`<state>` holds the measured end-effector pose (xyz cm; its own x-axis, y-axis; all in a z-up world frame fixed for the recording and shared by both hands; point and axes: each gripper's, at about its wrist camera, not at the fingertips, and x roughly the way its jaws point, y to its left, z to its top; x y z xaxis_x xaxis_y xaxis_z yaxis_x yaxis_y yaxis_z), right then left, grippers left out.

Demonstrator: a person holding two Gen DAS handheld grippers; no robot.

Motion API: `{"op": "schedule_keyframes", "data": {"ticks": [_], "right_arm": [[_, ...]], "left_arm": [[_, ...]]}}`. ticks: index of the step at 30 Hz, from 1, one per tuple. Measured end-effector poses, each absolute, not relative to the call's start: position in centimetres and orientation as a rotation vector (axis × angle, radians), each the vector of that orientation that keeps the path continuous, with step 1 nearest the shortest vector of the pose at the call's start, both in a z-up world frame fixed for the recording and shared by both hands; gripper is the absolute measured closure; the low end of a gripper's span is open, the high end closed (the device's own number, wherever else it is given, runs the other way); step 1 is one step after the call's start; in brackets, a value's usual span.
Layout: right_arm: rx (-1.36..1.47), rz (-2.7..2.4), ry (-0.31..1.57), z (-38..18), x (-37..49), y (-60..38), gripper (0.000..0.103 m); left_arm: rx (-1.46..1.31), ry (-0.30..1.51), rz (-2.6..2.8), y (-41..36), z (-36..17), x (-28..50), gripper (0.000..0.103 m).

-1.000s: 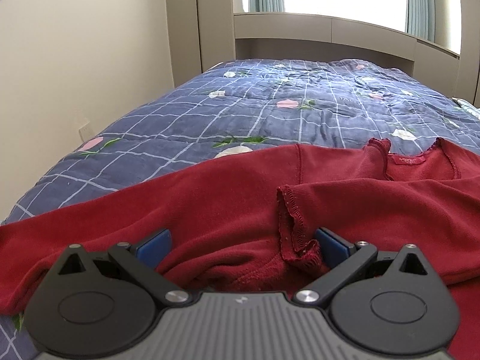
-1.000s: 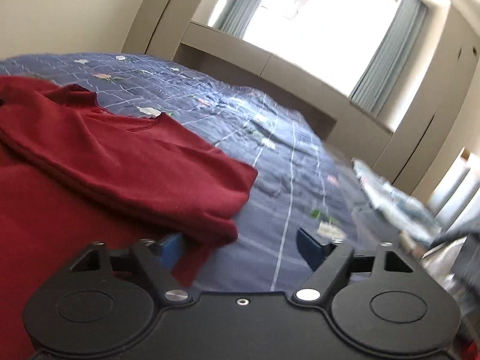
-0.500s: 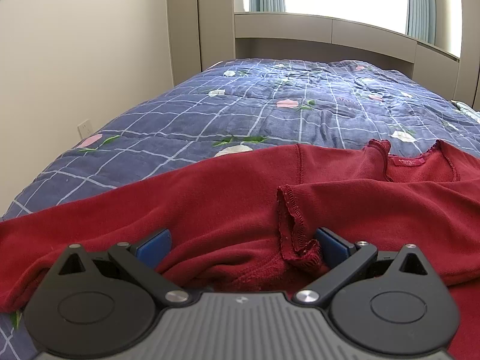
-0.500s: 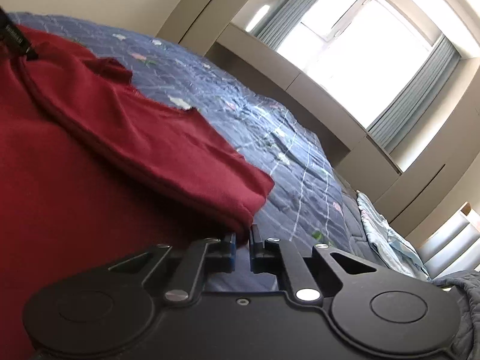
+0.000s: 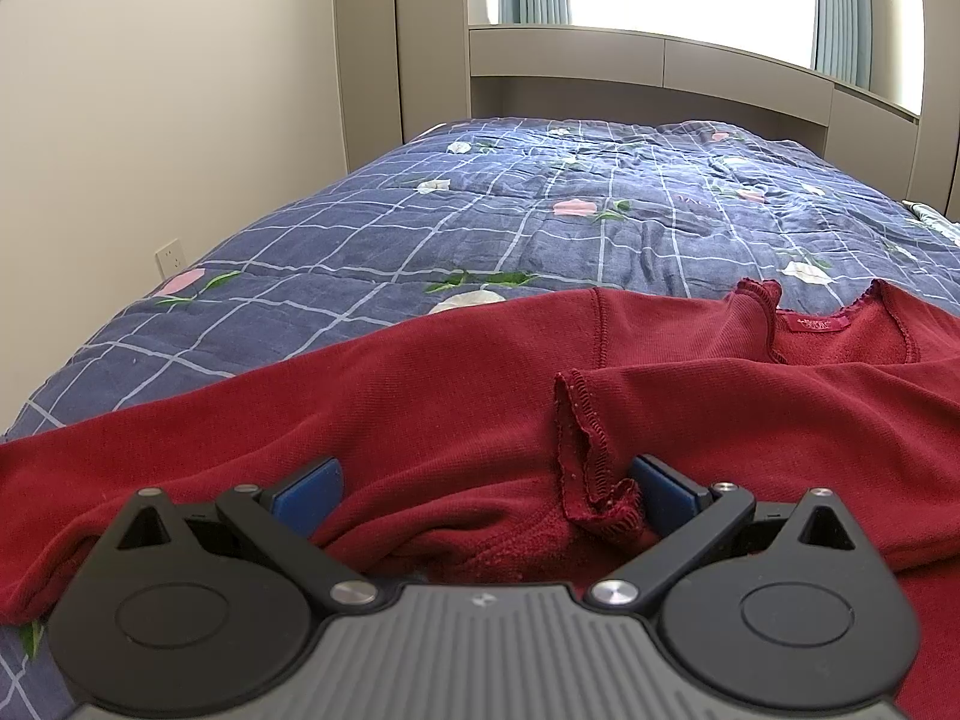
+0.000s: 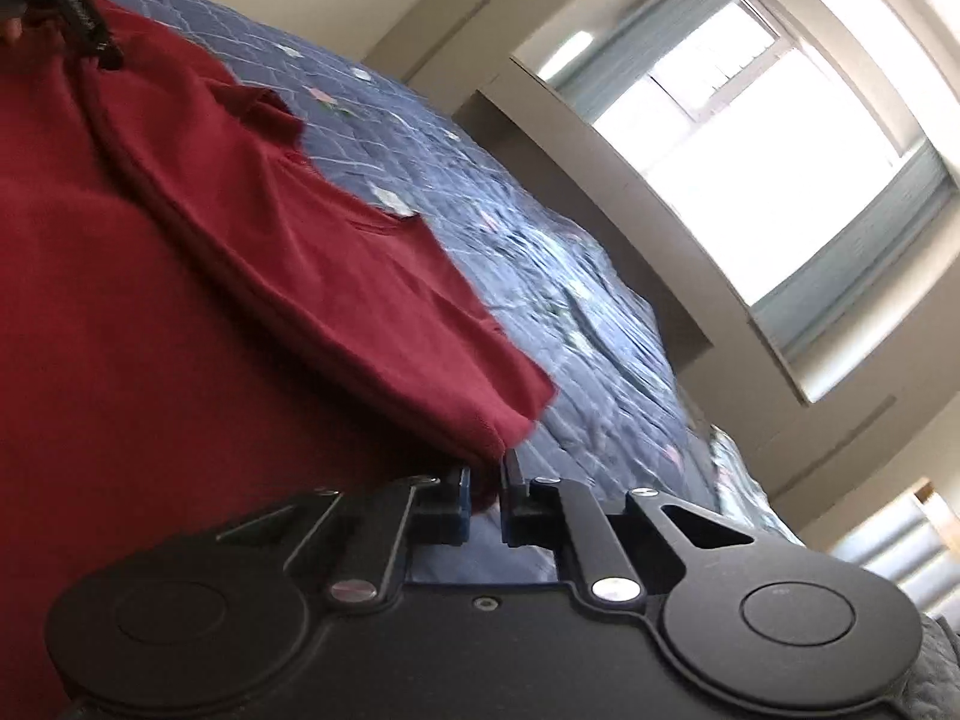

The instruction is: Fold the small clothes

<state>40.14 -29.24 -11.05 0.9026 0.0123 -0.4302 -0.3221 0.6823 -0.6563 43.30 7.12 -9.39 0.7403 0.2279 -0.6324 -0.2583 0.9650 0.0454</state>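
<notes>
A dark red long-sleeved top (image 5: 420,396) lies on the blue checked quilt (image 5: 540,210), one sleeve folded across its body with the cuff (image 5: 585,456) near my left gripper. My left gripper (image 5: 486,489) is open, its blue pads either side of bunched red fabric at the lower hem. In the right wrist view the same red top (image 6: 180,300) fills the left side. My right gripper (image 6: 485,489) is shut on the top's folded right edge, and the view is strongly tilted. The other gripper's black tip (image 6: 84,18) shows at the top left.
The bed runs back to a beige headboard shelf (image 5: 648,60) under a bright window (image 6: 738,138). A cream wall (image 5: 150,120) with a socket is on the left. Light patterned fabric (image 6: 738,480) lies at the bed's far right side.
My right gripper closed on the top's folded right edge and has lifted and tilted with it. My left gripper has stayed open in the same place.
</notes>
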Motion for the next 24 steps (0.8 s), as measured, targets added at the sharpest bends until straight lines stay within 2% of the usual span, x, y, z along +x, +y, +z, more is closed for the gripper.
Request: {"op": "schedule_keyframes", "data": {"ticks": [5, 12, 13, 14, 16, 18, 20, 22, 24], "right_arm": [[-0.702, 0.113, 0.557, -11.9, 40.7, -29.7, 0.097], [-0.634, 0.097, 0.619, -11.5, 41.1, -30.3, 0.096], [-0.617, 0.090, 0.617, -11.2, 40.8, -30.7, 0.081], [-0.596, 0.078, 0.609, -10.8, 40.3, -31.2, 0.060], [-0.533, 0.052, 0.591, -9.7, 39.0, -32.1, 0.040], [-0.462, 0.056, 0.578, -8.3, 37.9, -32.5, 0.032], [-0.403, 0.063, 0.562, -7.0, 36.9, -32.2, 0.010], [-0.359, 0.073, 0.530, -5.8, 35.8, -31.4, 0.001], [-0.318, 0.112, 0.513, -4.8, 34.9, -30.0, 0.001]], "left_arm": [[-0.039, 0.687, 0.267, 7.1, -9.4, 43.3, 0.000], [-0.041, 0.686, 0.267, 7.1, -9.4, 43.3, 0.000], [-0.044, 0.686, 0.265, 7.1, -9.4, 43.3, 0.000], [-0.049, 0.685, 0.263, 7.1, -9.2, 43.3, 0.000], [-0.072, 0.685, 0.255, 7.4, -8.7, 43.1, 0.000], [-0.093, 0.677, 0.263, 7.6, -8.0, 42.3, 0.000], [-0.137, 0.664, 0.263, 8.0, -6.8, 40.9, 0.000], [-0.181, 0.655, 0.238, 8.7, -5.6, 39.0, 0.000], [-0.185, 0.647, 0.255, 9.7, -4.3, 36.8, 0.000]]}}
